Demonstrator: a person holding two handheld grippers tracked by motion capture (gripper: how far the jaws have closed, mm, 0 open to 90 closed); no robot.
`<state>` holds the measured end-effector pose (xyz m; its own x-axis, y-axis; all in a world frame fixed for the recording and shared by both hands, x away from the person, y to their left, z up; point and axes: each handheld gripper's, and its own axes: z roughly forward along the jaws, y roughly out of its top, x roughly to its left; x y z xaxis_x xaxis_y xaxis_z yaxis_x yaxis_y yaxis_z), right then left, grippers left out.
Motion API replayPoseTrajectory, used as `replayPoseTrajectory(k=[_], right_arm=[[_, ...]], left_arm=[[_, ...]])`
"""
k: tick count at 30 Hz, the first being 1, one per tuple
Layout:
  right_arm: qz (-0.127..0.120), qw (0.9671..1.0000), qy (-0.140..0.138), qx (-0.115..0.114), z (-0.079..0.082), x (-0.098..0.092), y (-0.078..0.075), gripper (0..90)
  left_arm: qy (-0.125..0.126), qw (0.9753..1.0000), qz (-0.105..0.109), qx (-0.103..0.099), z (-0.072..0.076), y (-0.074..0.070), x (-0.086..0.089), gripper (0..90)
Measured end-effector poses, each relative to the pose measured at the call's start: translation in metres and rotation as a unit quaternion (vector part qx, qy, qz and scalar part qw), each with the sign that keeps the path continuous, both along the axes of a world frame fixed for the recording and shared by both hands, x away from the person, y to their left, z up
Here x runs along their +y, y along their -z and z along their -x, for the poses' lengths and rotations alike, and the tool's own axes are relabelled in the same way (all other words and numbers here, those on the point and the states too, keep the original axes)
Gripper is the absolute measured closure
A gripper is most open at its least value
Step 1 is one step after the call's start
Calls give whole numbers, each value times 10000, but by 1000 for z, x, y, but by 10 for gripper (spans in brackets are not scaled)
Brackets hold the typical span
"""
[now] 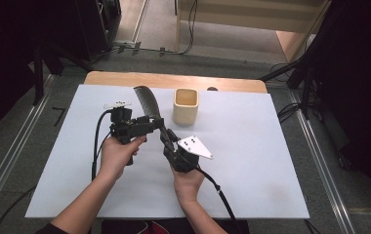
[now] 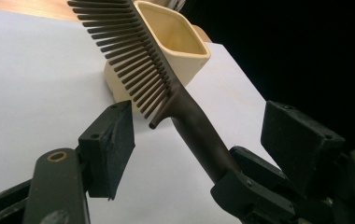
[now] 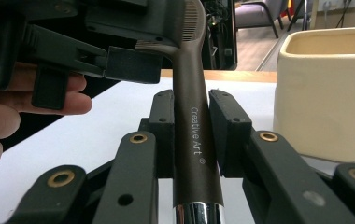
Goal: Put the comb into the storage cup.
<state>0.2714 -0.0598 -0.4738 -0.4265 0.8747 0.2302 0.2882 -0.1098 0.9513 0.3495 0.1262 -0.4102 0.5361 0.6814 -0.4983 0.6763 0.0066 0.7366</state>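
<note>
A dark brown wide-toothed comb [image 1: 147,101] is held up off the table, teeth end pointing away from me. My right gripper [image 1: 165,135] is shut on its handle [image 3: 192,140], which reads "Creative Art". My left gripper [image 1: 148,125] comes in from the left with its jaws open, one on each side of the comb's neck [image 2: 185,109], not touching it. In the right gripper view the left gripper [image 3: 119,60] reaches in at the top left, just above my shut jaws. A cream square cup [image 1: 186,105] stands upright behind the comb, to its right.
A white sheet [image 1: 257,156] covers the wooden table [image 1: 125,78]. The cup [image 2: 175,42] is close behind the comb's teeth [image 2: 129,51]. A dark floor with cables and black stands surrounds the table.
</note>
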Motion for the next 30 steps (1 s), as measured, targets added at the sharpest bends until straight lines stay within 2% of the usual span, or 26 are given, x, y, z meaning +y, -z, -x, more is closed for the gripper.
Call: replayPoseTrajectory(k=[5,17,24,30], right_arm=[[-4,10000,12,-24,-1,2,1,700],[-151,9999,10,31,-2,4,3,700],[-186,9998,-8,56,-2,5,3,700],[-232,9997,-14,47,-2,6,3,700]], left_arm=[[-129,9999,-31,32,-2,2,-3,291],[-260,9985,109,480,-8,8,-9,366],[-386,9981,102,468,-8,9,-9,429],[-415,9976,211,521,-8,11,-9,504]])
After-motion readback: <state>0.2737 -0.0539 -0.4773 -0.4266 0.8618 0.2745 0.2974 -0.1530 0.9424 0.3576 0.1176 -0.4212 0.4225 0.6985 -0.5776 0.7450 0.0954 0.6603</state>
